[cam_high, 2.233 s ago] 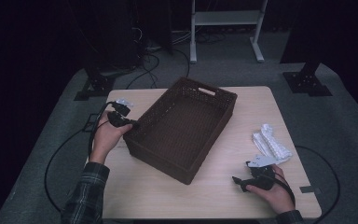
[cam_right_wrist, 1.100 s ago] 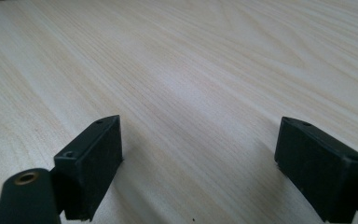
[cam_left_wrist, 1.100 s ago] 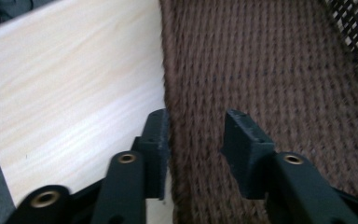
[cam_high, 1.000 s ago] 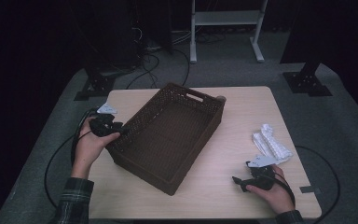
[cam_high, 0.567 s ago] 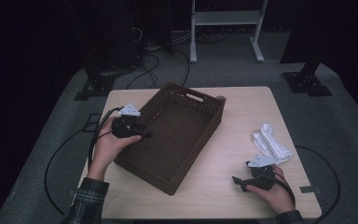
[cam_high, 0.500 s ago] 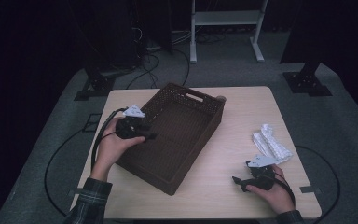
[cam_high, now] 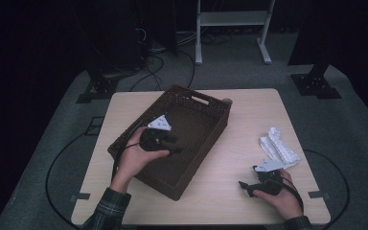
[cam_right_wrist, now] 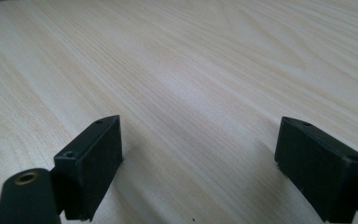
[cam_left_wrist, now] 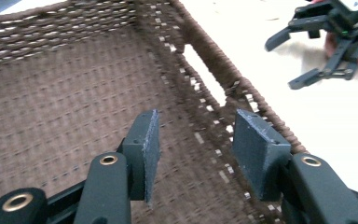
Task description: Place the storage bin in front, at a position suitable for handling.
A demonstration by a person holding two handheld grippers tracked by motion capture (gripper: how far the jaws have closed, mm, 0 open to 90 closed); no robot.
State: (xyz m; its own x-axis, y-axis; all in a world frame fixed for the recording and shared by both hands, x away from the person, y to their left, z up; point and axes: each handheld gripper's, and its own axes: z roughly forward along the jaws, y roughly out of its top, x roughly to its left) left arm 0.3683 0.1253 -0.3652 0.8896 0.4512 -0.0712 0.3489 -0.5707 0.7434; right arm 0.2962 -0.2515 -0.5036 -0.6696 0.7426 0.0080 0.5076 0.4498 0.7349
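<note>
At the middle of the table [cam_high: 249, 110], turned askew with one corner toward six o'clock, stands a dark brown woven basket [cam_high: 199, 103]. Its sides are a tight weave topped by a corded rim, and a slot handle is cut into the short wall at twelve o'clock. In the left gripper view the floor of the basket [cam_left_wrist: 56, 116] is bare ribbed weave with nothing lying on it, and another handle slot pierces the side wall.

The left gripper [cam_high: 176, 144] hangs over the basket's nine o'clock half; its jaws have just been opening and stand partly spread with only air between them.

At four o'clock, near the table's front edge, the right gripper [cam_high: 246, 188] rests on the wood, jaws spread wide and empty. Just beyond it, toward three o'clock, lies a crumpled white packet [cam_high: 279, 146].
</note>
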